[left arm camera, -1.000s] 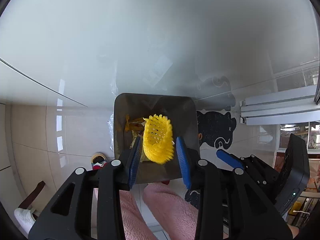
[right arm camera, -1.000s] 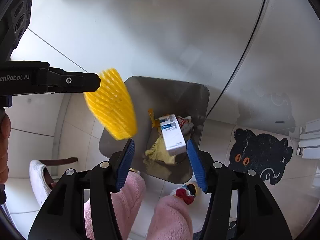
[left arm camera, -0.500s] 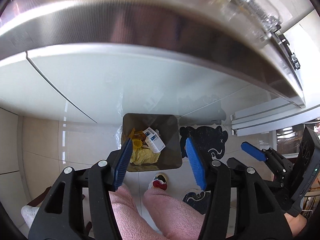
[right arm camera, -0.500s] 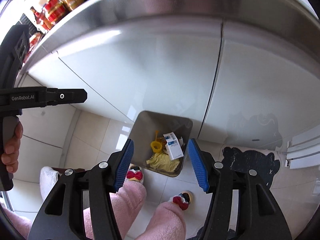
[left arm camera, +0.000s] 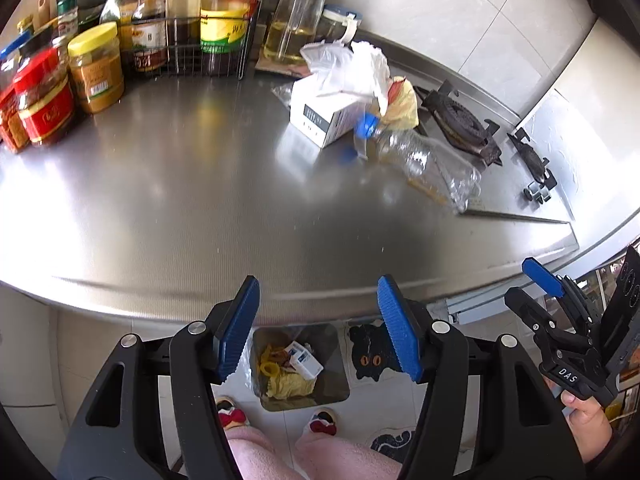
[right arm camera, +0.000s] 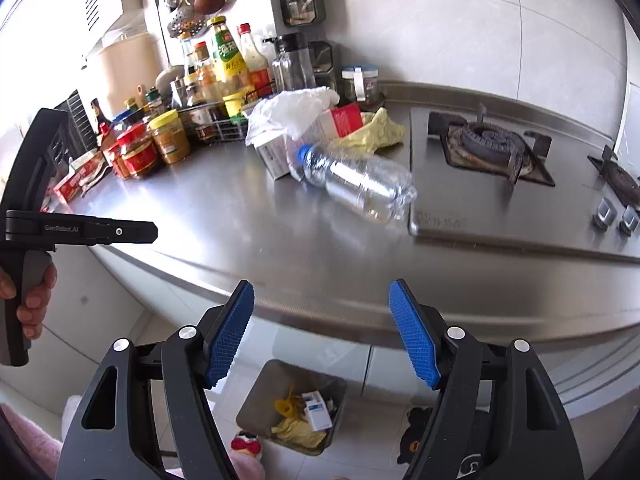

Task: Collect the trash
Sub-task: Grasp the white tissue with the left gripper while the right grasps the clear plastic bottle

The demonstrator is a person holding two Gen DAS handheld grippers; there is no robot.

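Note:
On the steel counter (left arm camera: 168, 208) lies a heap of trash: a clear plastic bottle (left arm camera: 424, 160) (right arm camera: 356, 184) with a blue cap, a white box (left arm camera: 324, 116) (right arm camera: 272, 152), a white plastic bag (left arm camera: 344, 60) (right arm camera: 292, 112) and a crumpled yellow wrapper (left arm camera: 404, 108) (right arm camera: 380, 132). Down on the floor stands the grey bin (left arm camera: 336, 384) (right arm camera: 256, 400), holding a yellow net, a white box and yellow scraps. My left gripper (left arm camera: 317, 282) and right gripper (right arm camera: 322, 286) hover at the counter's front edge. Both sets of jaws are opening with nothing between them.
Jars and sauce bottles (left arm camera: 96, 64) in a wire rack (right arm camera: 212, 124) crowd the counter's back left. A gas hob (right arm camera: 492, 148) fills the right side. Below are a black cat mat (left arm camera: 372, 356) and a person's pink-trousered legs (left arm camera: 328, 456) with slippers by the bin.
Both grippers rose from just over the bin to counter height and tilted up. The yellow net and the white box dropped into the bin. Both sets of jaws widened.

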